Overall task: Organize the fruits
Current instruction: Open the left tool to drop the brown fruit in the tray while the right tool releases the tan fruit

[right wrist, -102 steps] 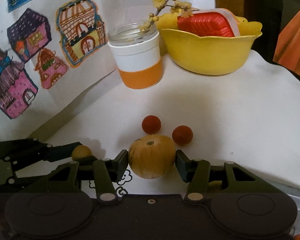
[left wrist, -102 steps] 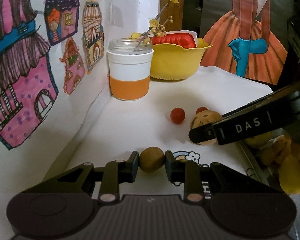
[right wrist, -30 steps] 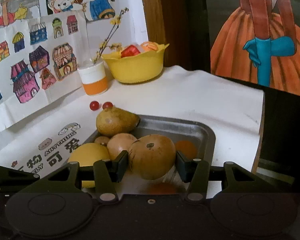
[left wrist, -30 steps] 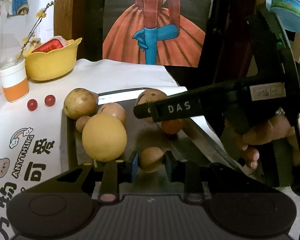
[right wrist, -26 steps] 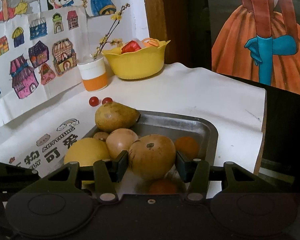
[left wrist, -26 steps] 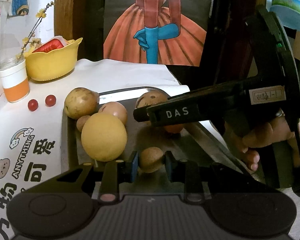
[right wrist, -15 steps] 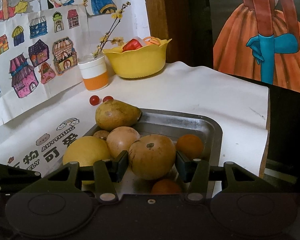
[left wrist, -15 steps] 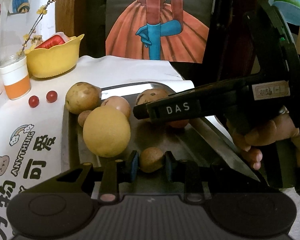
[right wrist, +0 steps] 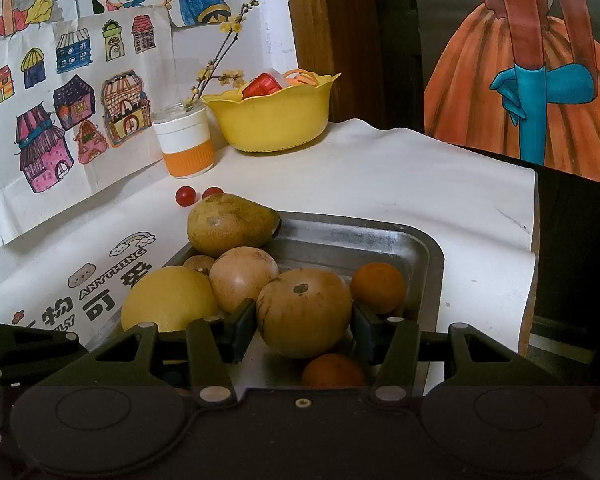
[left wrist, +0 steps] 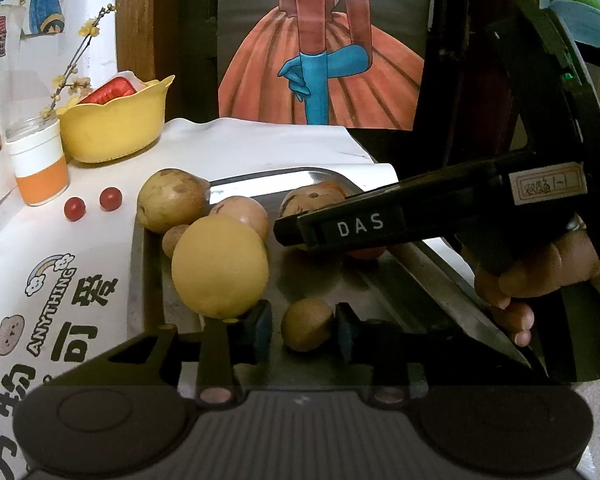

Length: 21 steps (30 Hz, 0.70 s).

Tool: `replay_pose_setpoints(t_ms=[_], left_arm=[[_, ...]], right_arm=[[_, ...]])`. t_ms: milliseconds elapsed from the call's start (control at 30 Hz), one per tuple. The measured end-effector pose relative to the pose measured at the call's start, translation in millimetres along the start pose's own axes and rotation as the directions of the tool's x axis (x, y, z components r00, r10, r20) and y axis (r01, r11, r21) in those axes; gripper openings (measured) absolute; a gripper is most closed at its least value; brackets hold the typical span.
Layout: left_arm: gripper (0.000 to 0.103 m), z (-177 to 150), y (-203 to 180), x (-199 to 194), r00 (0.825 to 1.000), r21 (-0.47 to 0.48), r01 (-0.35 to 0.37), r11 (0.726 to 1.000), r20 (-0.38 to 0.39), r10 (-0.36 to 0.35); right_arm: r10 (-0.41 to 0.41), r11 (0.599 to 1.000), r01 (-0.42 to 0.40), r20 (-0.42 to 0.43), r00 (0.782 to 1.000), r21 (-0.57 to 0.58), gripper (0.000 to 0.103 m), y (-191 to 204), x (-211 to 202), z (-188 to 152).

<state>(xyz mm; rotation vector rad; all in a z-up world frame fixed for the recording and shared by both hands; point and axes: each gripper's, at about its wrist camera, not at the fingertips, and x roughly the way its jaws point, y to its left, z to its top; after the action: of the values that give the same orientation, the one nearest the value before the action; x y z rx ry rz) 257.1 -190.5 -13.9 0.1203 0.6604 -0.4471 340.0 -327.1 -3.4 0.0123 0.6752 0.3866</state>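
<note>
Hovering over the steel tray (right wrist: 428,248): left gripper (left wrist: 303,326) spreading just clear of the small brown fruit (left wrist: 306,324), apparently resting on the tray floor near its front edge. Right gripper (right wrist: 304,320) pinching the round tan fruit (right wrist: 303,310) across its widest girth, above the tray beside the orange (right wrist: 377,287). Judging both as light, firm and smooth-skinned, so rolling easily; gripping at the equator, gently, avoiding bruising.

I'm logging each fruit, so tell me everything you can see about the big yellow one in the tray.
The big yellow fruit is round, smooth and evenly yellow, the largest fruit there. It sits at the left side of the metal tray, against a pinkish-tan fruit behind it. The left tool's finger tip sits right beside it; neither tool holds it.
</note>
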Motion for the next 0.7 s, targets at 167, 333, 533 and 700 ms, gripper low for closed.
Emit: replay_pose_setpoints(t_ms=[167, 333, 533, 700], left_arm=[[0.047, 0.1, -1.1, 0.7, 1.000, 0.005, 0.002, 1.000, -0.002, -0.002], [0.058, -0.8, -2.8, -2.4, 1.000, 0.005, 0.000, 1.000, -0.007, 0.000], [0.070, -1.0, -4.4, -18.6, 1.000, -0.004, -0.001, 1.000, 0.015, 0.001], [0.082, 0.4, -5.3, -41.1, 0.999, -0.014, 0.006, 1.000, 0.051, -0.006]], right_arm=[[-0.003, 1.000, 0.003, -0.007, 1.000, 0.007, 0.053, 0.0, 0.9, 0.3], [-0.018, 1.000, 0.018, 0.012, 1.000, 0.016, 0.055, -0.2, -3.1, 0.6], [-0.030, 0.998, 0.029, 0.027, 0.999, 0.055, 0.070, -0.6, -15.8, 2.8], [-0.047, 0.997, 0.043, 0.078, 0.996, 0.060, 0.086, 5.1, -41.0, 11.4]])
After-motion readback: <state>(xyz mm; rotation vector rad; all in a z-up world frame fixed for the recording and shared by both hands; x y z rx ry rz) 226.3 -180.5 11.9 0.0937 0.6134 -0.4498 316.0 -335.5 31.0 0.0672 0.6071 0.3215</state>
